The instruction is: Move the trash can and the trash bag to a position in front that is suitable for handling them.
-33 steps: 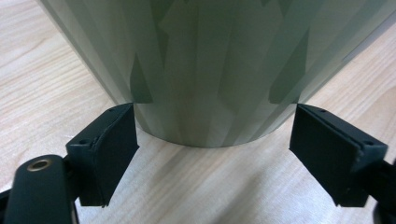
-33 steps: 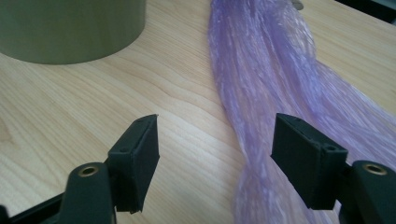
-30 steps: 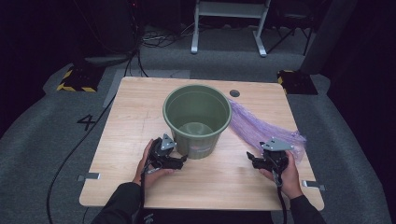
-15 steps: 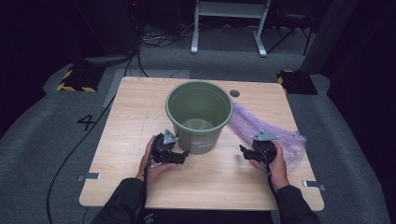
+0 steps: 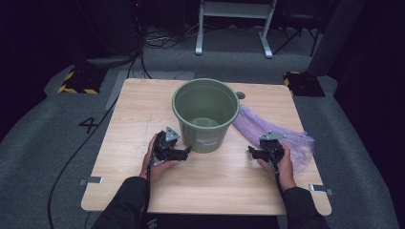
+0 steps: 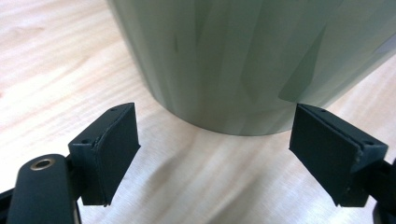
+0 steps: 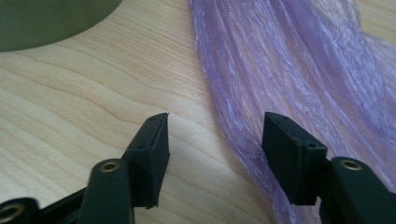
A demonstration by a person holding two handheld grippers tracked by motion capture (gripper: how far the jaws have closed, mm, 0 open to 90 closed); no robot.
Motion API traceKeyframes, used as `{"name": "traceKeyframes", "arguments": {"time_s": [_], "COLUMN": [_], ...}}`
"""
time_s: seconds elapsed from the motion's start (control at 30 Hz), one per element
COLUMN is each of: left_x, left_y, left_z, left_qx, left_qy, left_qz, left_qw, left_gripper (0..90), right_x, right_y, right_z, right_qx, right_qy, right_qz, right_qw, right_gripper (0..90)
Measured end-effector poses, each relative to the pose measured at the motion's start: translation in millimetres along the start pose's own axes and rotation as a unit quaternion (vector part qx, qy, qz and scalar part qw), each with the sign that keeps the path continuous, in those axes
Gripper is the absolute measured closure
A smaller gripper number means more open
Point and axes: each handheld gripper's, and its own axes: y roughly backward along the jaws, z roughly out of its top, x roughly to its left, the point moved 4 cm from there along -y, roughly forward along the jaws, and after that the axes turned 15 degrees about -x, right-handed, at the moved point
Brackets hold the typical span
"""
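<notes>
A green bucket (image 5: 205, 114) stands upright at the centre of the high view, on a light wooden table (image 5: 124, 119), with a crumpled purple plastic bag (image 5: 267, 131) lying flat just to its right and running toward the right edge of the tabletop. The left gripper (image 5: 187, 150) sits lower left of the bucket, held in a hand, its tips right beside the bucket's base; in the left gripper view its jaws stand wide apart with the bucket's green wall (image 6: 243, 60) ahead of them and bare wood between the pads, nothing gripped. The right gripper (image 5: 251, 151) is at the lower right of the bucket, at the near edge of the bag; in the right gripper view its jaws are moderately apart and have just been closing, one pad over bare wood, the other over the bag's edge (image 7: 299, 70), with only that edge between them and not pinched. Compared with a second ago, the right hand has come in toward the bucket and bag, and the bucket sits slightly further right.
</notes>
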Motion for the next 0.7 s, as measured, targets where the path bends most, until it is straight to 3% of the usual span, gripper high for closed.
{"name": "traceKeyframes", "arguments": {"time_s": [0.1,0.27,0.43,0.57,0.7], "left_x": [1.2,1.9,1.9,2.4,2.1], "left_y": [-2.7,-7.0,-9.1,-6.1,0.2], "left_z": [0.6,2.2,3.4,3.1,-0.7], "left_qx": [0.002,0.004,0.005,0.011,0.023], "left_qy": [0.002,0.003,0.002,0.001,0.017], "left_qz": [-0.004,-0.001,-0.004,-0.008,-0.034], "left_qw": [1.0000,1.0000,1.0000,0.9999,0.9990], "left_gripper": [15.2,15.2,15.6,15.8,15.8], "right_x": [-4.3,-6.1,-5.0,-2.6,-2.6], "right_y": [-1.2,0.0,6.7,15.3,25.6], "right_z": [-1.1,-2.3,-3.9,-7.3,-11.6], "right_qx": [-0.005,-0.007,0.003,0.010,0.016], "right_qy": [-0.011,-0.022,-0.008,0.006,0.014], "right_qz": [0.009,0.052,0.086,0.114,0.126], "right_qw": [0.9999,0.9984,0.9963,0.9934,0.9918], "right_gripper": [50.1,68.3,84.3,88.1,88.4]}}
